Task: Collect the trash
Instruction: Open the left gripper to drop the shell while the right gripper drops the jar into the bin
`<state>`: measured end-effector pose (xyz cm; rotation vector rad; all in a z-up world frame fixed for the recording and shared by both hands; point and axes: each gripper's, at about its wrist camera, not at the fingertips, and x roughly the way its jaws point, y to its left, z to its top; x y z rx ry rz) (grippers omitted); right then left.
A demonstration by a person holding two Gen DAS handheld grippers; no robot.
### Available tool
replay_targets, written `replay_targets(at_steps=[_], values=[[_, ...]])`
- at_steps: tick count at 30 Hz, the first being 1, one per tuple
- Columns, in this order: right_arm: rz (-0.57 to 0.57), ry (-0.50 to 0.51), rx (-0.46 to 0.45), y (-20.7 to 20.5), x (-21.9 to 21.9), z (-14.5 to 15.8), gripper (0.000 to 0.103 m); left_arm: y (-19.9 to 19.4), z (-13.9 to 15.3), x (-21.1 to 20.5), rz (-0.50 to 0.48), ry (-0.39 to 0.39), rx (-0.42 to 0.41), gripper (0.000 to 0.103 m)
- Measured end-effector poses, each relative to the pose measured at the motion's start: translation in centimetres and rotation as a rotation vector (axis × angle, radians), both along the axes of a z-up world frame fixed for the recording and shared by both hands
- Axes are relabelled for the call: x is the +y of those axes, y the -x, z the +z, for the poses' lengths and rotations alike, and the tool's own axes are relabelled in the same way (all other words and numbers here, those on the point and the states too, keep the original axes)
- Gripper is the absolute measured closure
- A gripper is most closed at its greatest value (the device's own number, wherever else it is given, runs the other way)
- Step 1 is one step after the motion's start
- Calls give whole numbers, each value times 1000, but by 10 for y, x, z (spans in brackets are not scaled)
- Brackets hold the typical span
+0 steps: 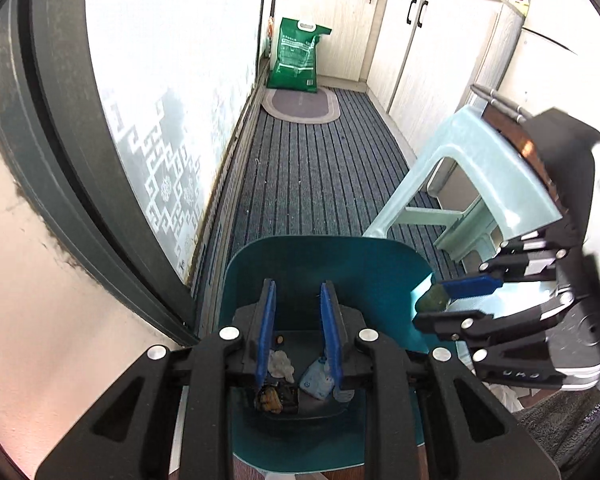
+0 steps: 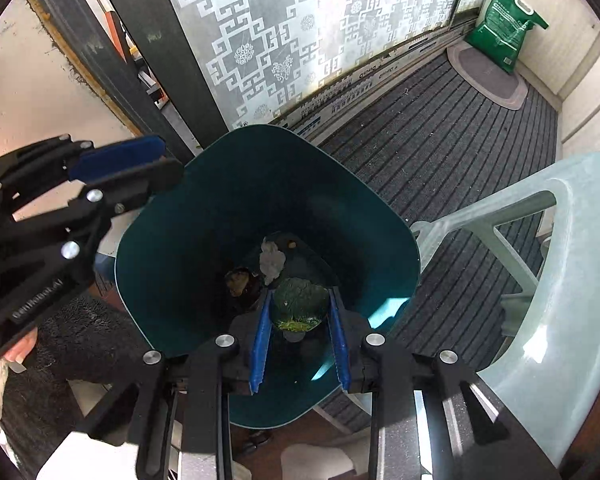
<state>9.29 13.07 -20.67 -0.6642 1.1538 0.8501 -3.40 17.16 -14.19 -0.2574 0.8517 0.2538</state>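
Trash lies at the bottom of the dark teal plastic bin [image 2: 204,216]: a crumpled white tissue [image 2: 272,261], a brown scrap [image 2: 238,280] and a pale blue wrapper [image 1: 315,380]; the bin stands on striped grey carpet [image 1: 320,168] beside a pale green plastic stool [image 1: 496,184]. The right gripper [image 2: 299,354] hangs over the bin's mouth, clamped on a green leafy vegetable scrap [image 2: 300,300]; the left gripper [image 1: 298,334] hangs above the bin too, its blue pads [image 1: 266,332] slightly apart with nothing between them.

Both wrist views down into bin [image 1: 380,264]
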Motion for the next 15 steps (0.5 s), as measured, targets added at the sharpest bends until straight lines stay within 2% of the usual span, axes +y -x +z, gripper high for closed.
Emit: replay_targets(at_steps=[6, 10, 15], values=[[13, 43, 21, 1, 1, -18, 76, 10, 29, -4, 8, -12, -92, 82], [15, 59, 70, 2, 1, -33, 75, 14, 48, -7, 11, -30, -147, 83], [25, 107, 88, 6, -2, -55, 75, 15, 67, -6, 18, -5, -206, 83]])
